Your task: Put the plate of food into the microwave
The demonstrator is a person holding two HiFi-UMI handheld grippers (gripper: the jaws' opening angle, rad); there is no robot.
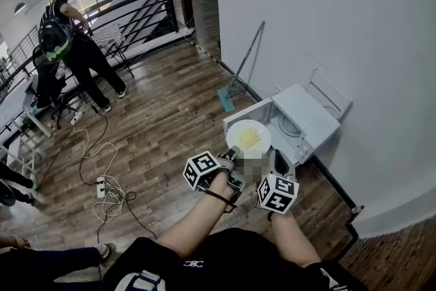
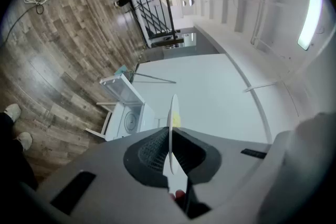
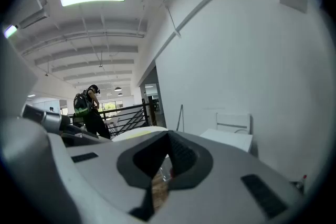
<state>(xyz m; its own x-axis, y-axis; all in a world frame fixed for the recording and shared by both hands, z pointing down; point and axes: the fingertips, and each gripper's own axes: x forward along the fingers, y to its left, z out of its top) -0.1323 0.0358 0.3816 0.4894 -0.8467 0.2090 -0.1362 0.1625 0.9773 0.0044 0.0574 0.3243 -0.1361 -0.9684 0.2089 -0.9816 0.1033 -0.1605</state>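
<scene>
Count: two grippers, one plate, one microwave, one mop, one power strip, one person standing. Left gripper (image 1: 233,152) (image 2: 171,131) at frame centre, jaws pinched narrow on the rim of the white plate (image 1: 236,127) (image 2: 172,113); the plate shows edge-on in the left gripper view. One yellow portion of food (image 1: 249,139) lies on it. Right gripper (image 1: 277,160) (image 3: 167,135) just beside, to the right, jaws together with nothing between them. Plate is held level, in the air, just in front of the microwave (image 1: 308,120) (image 2: 126,113) (image 3: 228,139), right of centre; not inside. Microwave is white, door swung open, turntable visible within, and sits directly on the floor (image 1: 163,119) against a plain white wall (image 1: 327,17). Floor is dark wood planking. Mop (image 1: 240,70) leans on the wall above the microwave. Power strip (image 1: 101,187) with loose cables, lower left. Person (image 1: 71,44) with a backpack stands upper left by a black railing (image 1: 136,7). Open, white-ceilinged hall with strip lights.
</scene>
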